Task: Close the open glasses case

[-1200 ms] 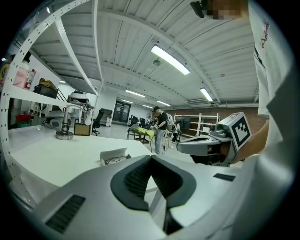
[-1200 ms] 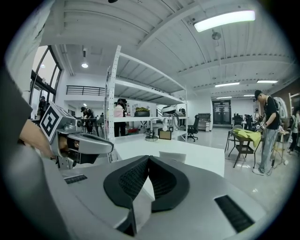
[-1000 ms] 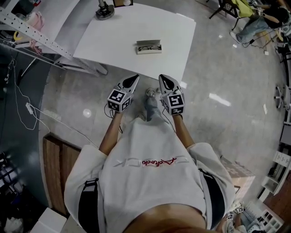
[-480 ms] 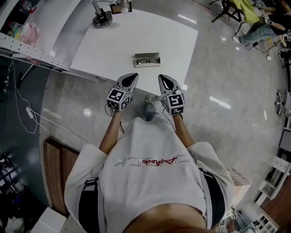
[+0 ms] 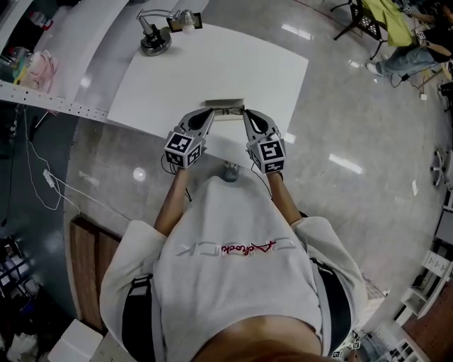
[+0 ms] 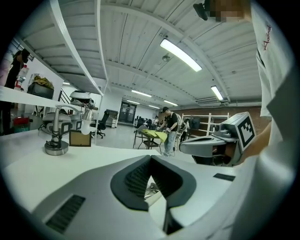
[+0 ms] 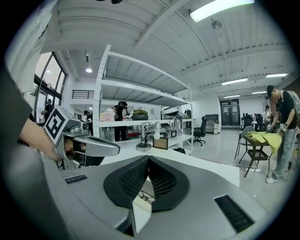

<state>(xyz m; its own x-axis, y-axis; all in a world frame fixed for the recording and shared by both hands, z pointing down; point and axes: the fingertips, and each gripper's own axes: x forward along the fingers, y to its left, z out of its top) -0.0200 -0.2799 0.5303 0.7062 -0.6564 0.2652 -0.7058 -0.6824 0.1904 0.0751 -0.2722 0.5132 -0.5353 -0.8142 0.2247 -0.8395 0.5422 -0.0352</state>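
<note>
Head view: open rectangular grey glasses case [image 5: 225,105] lies between tips of closed, empty left hand-held gripper [image 5: 209,113] and right hand-held gripper [image 5: 246,113], on smooth white desk [image 5: 212,63].

Worktop [image 5: 177,78]: glasses case [image 5: 225,105] lies on it near the front edge; lamp base [image 5: 154,41] stands at the far left corner, with a small frame [image 5: 186,21] just right of it. Left claw [image 5: 209,113] sits just left of the case and right claw [image 5: 245,113] just right of it, the case between them. Shelf rail [image 5: 49,99] runs along the worktop's left side.
</note>
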